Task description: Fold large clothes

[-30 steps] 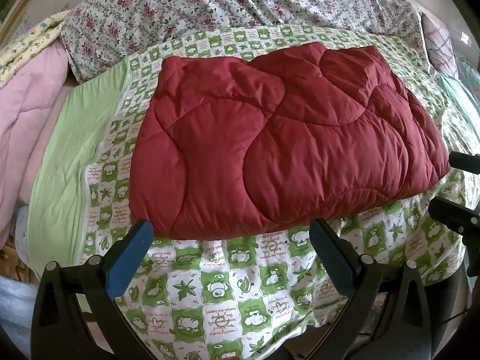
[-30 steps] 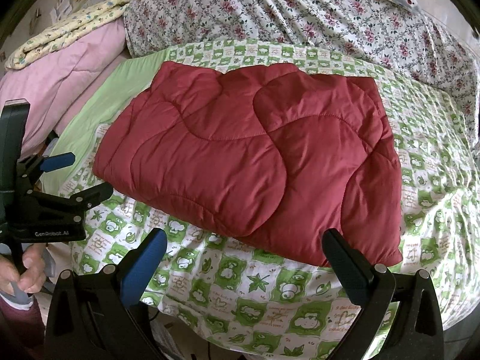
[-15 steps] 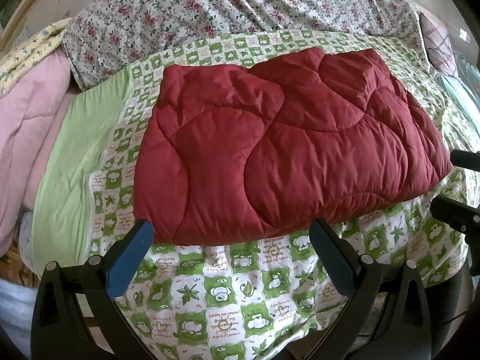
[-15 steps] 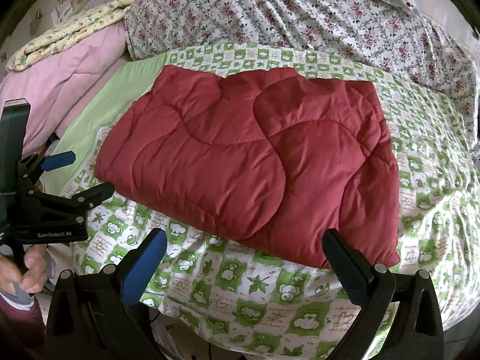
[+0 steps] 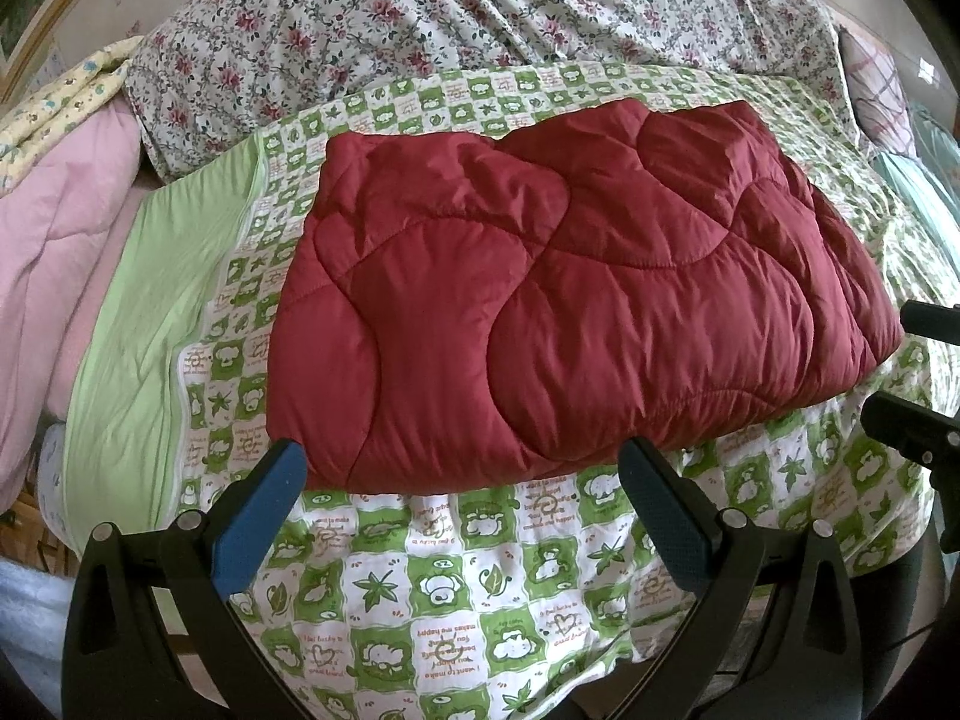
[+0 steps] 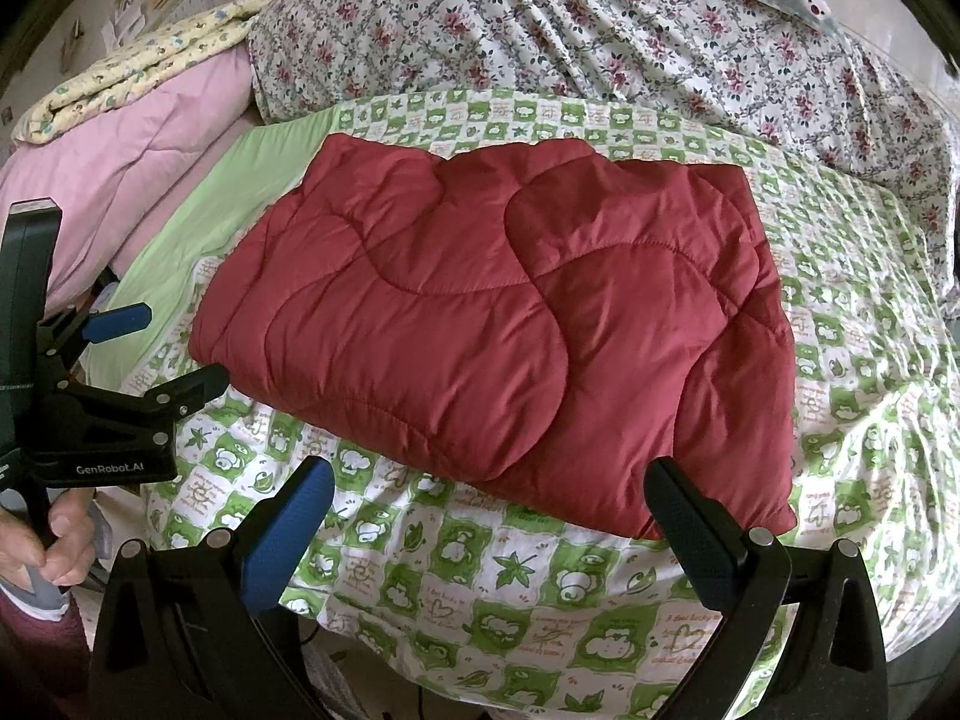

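Currently I hold both grippers level at the near edge of the bed: left gripper (image 5: 459, 468) and right gripper (image 6: 489, 495) gape wide, empty. Folded red quilt (image 5: 570, 312) lies on the green-checked sheet (image 5: 456, 588), just beyond the fingertips. My left hand (image 6: 45, 540) is cut off at frame edge.

Soft daylight, sharp focus, strong fisheye bending and dark corners

Your red quilt (image 5: 570, 324) (image 6: 510, 330), folded flat.
You see it as a puffy rectangle with curved stitching, lying on the green-checked sheet (image 5: 456, 588) near the front edge.
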`<state>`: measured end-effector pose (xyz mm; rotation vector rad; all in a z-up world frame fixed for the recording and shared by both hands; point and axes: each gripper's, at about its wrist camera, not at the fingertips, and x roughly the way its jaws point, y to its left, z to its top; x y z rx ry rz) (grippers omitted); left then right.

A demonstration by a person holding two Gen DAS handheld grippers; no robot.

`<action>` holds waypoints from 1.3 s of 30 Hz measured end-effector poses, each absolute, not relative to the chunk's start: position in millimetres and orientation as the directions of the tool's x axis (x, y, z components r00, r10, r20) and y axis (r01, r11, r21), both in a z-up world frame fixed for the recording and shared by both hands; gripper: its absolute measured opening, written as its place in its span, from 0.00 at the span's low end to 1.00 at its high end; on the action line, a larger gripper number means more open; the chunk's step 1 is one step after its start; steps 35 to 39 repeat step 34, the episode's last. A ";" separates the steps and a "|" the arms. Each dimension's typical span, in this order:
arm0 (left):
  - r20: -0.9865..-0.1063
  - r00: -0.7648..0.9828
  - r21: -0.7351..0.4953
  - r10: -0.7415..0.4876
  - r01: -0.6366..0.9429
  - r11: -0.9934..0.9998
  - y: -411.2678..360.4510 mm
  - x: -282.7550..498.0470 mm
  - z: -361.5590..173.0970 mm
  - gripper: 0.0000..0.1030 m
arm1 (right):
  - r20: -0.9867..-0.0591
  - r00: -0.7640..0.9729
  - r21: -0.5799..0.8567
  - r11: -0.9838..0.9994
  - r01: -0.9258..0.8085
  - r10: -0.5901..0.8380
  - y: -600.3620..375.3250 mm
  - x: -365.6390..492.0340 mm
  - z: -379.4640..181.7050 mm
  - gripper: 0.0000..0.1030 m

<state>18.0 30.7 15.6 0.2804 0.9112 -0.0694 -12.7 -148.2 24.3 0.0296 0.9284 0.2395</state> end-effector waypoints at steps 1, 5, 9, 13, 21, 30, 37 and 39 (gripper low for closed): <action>-0.788 0.613 0.211 0.059 0.178 0.961 30.8 18.1 15.7 1.00 | -0.789 0.575 0.129 0.973 -0.192 0.218 -148.2 -12.5 24.5 1.00; -0.788 0.613 0.212 0.062 0.176 0.961 30.6 18.3 15.9 1.00 | -0.789 0.575 0.128 0.973 -0.191 0.217 -148.3 -12.4 24.7 1.00; -0.788 0.612 0.209 0.060 0.175 0.962 29.9 18.6 16.7 1.00 | -0.788 0.575 0.130 0.973 -0.192 0.219 -149.0 -12.5 24.8 1.00; -0.788 0.612 0.211 0.060 0.177 0.961 30.6 19.0 16.4 1.00 | -0.788 0.576 0.130 0.973 -0.192 0.219 -149.5 -12.0 24.9 1.00; -0.790 0.611 0.207 0.058 0.176 0.963 30.0 20.4 16.9 1.00 | -0.789 0.575 0.134 0.974 -0.183 0.217 -152.6 -5.9 27.9 1.00; -0.791 0.610 0.197 0.049 0.178 0.964 30.0 22.6 17.5 1.00 | -0.788 0.576 0.136 0.974 -0.183 0.218 -153.7 -6.0 27.2 1.00; -0.791 0.609 0.198 0.051 0.176 0.964 27.4 22.6 15.7 1.00 | -0.788 0.576 0.140 0.974 -0.178 0.218 -152.2 -4.7 24.7 1.00; -0.791 0.609 0.198 0.051 0.176 0.964 27.4 22.6 15.7 1.00 | -0.788 0.576 0.140 0.974 -0.178 0.218 -152.2 -4.7 24.7 1.00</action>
